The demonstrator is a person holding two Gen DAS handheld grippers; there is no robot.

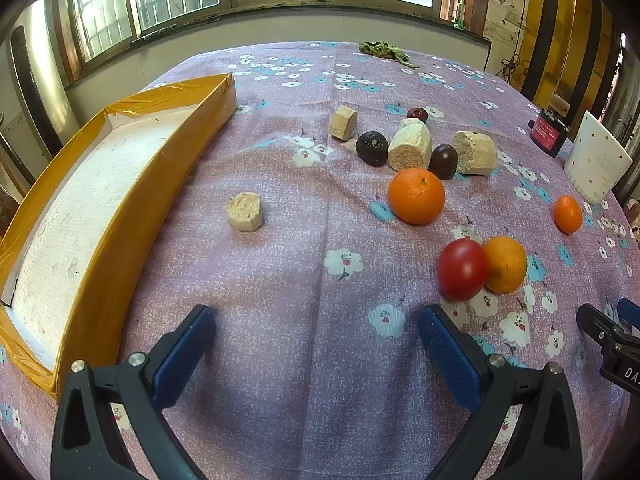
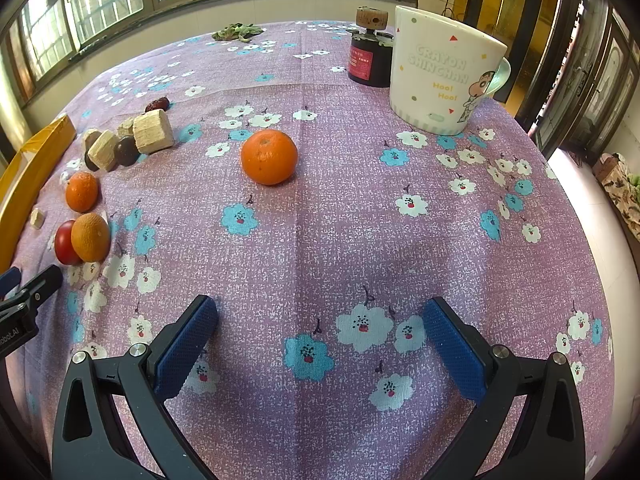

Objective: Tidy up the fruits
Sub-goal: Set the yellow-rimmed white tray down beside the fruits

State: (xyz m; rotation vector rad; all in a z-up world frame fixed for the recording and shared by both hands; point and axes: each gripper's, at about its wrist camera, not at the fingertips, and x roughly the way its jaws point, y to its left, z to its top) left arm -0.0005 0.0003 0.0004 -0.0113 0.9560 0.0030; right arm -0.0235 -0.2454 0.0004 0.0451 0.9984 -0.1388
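Note:
My left gripper [image 1: 316,320] is open and empty above the purple cloth. Ahead to its right lie a red tomato [image 1: 462,269] touching an orange [image 1: 505,264], a larger orange [image 1: 416,196], and a small orange [image 1: 567,213] far right. Two dark passion fruits [image 1: 372,148] [image 1: 443,161] sit among pale sugarcane chunks [image 1: 410,147]; one chunk [image 1: 245,211] lies alone. A yellow-edged box [image 1: 120,216] stands at the left. My right gripper [image 2: 320,320] is open and empty; an orange [image 2: 269,156] lies ahead of it, and the tomato [image 2: 64,242] at the left.
A white cartoon mug [image 2: 440,68] and a dark jar with a red label [image 2: 368,60] stand at the far right. A red date [image 1: 417,113] lies behind the chunks. Green leaves [image 1: 382,50] lie at the far edge. The table's right edge drops off near the mug.

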